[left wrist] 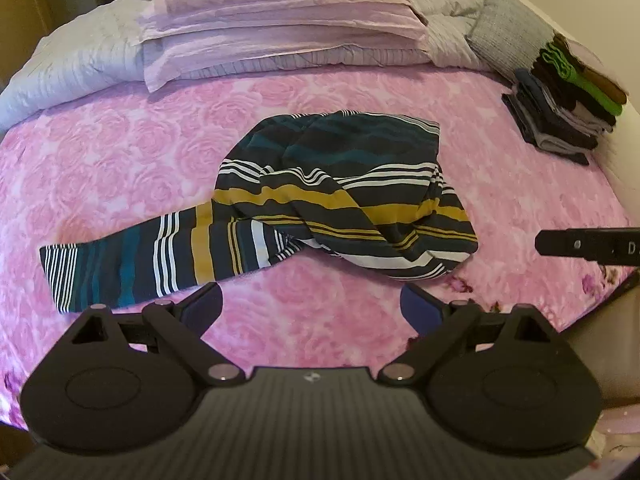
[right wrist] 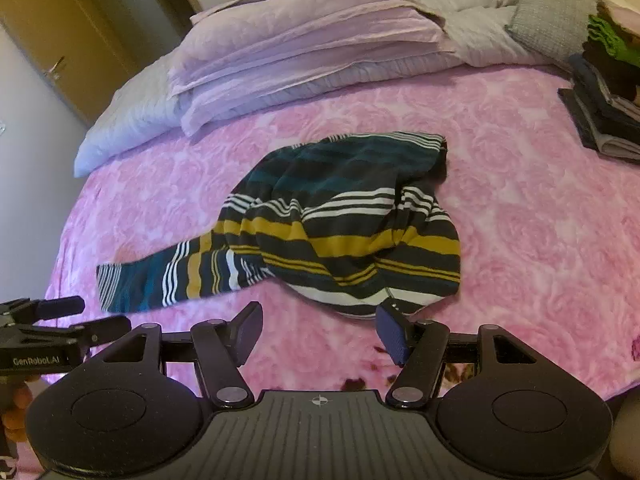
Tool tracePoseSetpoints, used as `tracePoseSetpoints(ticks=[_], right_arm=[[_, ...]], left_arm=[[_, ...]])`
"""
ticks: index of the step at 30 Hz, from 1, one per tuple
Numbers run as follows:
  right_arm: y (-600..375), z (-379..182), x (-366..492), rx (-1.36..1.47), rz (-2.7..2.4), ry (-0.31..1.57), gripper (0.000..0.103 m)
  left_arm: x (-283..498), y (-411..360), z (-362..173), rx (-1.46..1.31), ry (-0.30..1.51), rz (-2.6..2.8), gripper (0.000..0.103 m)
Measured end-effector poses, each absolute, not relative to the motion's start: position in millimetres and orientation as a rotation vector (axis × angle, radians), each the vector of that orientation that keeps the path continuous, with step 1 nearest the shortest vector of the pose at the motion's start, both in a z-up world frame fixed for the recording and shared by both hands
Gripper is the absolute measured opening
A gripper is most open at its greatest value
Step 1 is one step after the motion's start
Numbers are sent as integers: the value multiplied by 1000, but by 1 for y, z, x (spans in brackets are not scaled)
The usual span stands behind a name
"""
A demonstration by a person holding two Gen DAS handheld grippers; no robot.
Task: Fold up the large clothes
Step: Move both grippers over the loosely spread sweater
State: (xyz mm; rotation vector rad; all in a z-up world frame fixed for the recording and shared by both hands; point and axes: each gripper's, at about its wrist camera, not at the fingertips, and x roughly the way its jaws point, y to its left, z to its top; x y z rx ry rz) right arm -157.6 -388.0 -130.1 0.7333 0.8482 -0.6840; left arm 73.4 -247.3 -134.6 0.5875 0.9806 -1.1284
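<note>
A crumpled striped garment (left wrist: 320, 200) in dark navy, teal, mustard and white lies bunched in the middle of the pink rose-patterned bedspread (left wrist: 120, 152). One sleeve (left wrist: 132, 260) stretches out flat to the left. My left gripper (left wrist: 310, 306) hovers open just short of the garment's near edge, holding nothing. In the right wrist view the same garment (right wrist: 344, 232) lies ahead, and my right gripper (right wrist: 320, 330) is open, its right fingertip close to the garment's near hem. The left gripper (right wrist: 70, 320) shows at the left edge there, the right gripper's finger (left wrist: 588, 246) at the left view's right edge.
Folded lilac bedding (left wrist: 280, 28) and a grey quilt (left wrist: 72, 68) are piled at the head of the bed. A stack of folded dark clothes (left wrist: 560, 112) with a green item sits at the far right. A grey cushion (left wrist: 508, 28) lies behind it. The bed's edge (left wrist: 600, 304) runs at the near right.
</note>
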Motion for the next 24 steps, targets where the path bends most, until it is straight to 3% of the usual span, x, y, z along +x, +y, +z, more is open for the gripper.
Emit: tracePoseSetpoints(ticks=[16,24], right_arm=[[-384,-166,-166,722,-804,891,60],[-396,-207,-188,458,-747,971,60]], left_arm=[[96,-241,-179,616,1023,-1107,94],[100,-233,-230,632,1024,-1005,93]])
